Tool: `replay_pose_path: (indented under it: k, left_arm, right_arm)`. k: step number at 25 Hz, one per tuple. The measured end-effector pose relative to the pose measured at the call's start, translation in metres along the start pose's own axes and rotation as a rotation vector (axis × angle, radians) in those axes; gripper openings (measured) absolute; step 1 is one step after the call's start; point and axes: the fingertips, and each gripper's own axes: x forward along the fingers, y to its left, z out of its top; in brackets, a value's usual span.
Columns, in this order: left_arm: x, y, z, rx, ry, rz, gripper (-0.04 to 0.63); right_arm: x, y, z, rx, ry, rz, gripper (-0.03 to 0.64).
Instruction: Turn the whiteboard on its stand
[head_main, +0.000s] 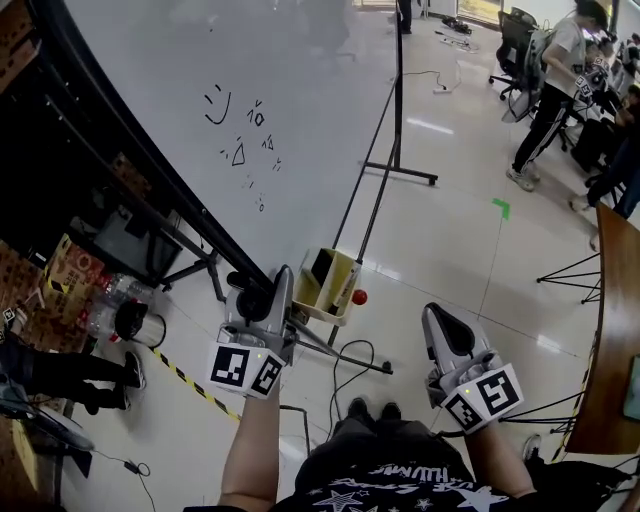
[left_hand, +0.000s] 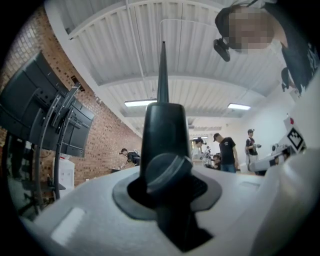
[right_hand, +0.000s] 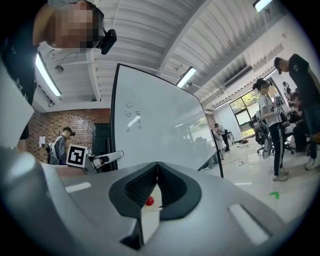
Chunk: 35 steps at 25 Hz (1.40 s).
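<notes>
1. Left gripper (head_main: 262, 292) clamps the dark frame edge of the whiteboard (head_main: 300, 90), which tilts on its stand (head_main: 398, 120) before me; my right gripper (head_main: 440, 320) hangs closed and empty.
2. Risk: this single narrow grip may slip if the board swings.
3. Doodles (head_main: 240, 120) on the board spell nothing readable.

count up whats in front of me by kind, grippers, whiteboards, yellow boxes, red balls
grippers: 2 (left gripper, right gripper)
whiteboard: 1
yellow box: 1
red ball: 1
total: 5
</notes>
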Motion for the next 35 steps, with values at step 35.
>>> replay_pose_path:
  k: [35]
  left_arm:
    - [-0.033,-0.006,-0.006,0.067,0.068,0.070,0.331]
  right_arm:
    - [0.021,0.014,0.027,-0.023,-0.054,0.039,0.008]
